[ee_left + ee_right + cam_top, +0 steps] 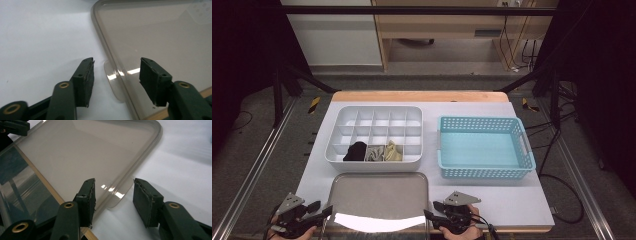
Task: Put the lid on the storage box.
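Lying flat at the near edge of the white table (522, 200), the smoky translucent lid (379, 197) is a thin rounded-corner rectangle with a raised rim and a small curved tab on each short side. Left of the lid, the left gripper (323, 212) has its jaws parted wide, one black ribbed pad over bare table and the other over the lid, the rim and tab between them untouched. Right of the lid, the right gripper (430, 214) likewise straddles the opposite rim and tab with parted jaws, gripping nothing.

From above, the white grid organiser (374, 135) sits just beyond the lid, three near cells holding a black, a grey and a beige cloth roll, with a perforated blue basket (484, 147) farther right. Up close, the left gripper view (116, 76) and right gripper view (113, 197) reveal the tabs' glossy glints.

Bare tabletop lies open on either side of the lid, while its near rim overhangs the table's wooden edge
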A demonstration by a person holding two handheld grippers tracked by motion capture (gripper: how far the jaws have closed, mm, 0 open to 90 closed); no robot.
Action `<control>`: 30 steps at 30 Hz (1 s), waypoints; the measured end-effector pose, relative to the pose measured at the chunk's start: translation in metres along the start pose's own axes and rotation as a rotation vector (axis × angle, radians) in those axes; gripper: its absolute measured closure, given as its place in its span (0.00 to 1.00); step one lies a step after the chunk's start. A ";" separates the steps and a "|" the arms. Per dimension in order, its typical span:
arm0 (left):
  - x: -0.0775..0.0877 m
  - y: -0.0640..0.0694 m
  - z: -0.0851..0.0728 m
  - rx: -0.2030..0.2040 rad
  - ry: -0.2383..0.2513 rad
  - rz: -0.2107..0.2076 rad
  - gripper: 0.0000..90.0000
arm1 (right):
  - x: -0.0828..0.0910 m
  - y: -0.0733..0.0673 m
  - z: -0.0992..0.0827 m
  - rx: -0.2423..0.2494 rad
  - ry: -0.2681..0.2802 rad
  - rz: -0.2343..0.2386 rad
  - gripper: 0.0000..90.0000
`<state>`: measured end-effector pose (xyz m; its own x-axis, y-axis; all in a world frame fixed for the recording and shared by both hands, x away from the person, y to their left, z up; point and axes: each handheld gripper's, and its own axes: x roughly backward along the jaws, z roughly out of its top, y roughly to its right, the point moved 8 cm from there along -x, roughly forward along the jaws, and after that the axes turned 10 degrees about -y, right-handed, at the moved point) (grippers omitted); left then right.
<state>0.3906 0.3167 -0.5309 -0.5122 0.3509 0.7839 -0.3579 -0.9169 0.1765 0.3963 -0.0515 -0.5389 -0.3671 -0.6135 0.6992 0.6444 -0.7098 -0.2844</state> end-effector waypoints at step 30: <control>-0.003 0.011 -0.002 0.051 -0.015 0.018 0.55 | -0.004 0.003 0.006 -0.197 0.031 0.040 0.67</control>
<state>0.3867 0.3059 -0.5319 -0.5064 0.3321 0.7958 -0.3084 -0.9316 0.1926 0.4039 -0.0492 -0.5391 -0.3662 -0.6508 0.6651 0.5160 -0.7368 -0.4369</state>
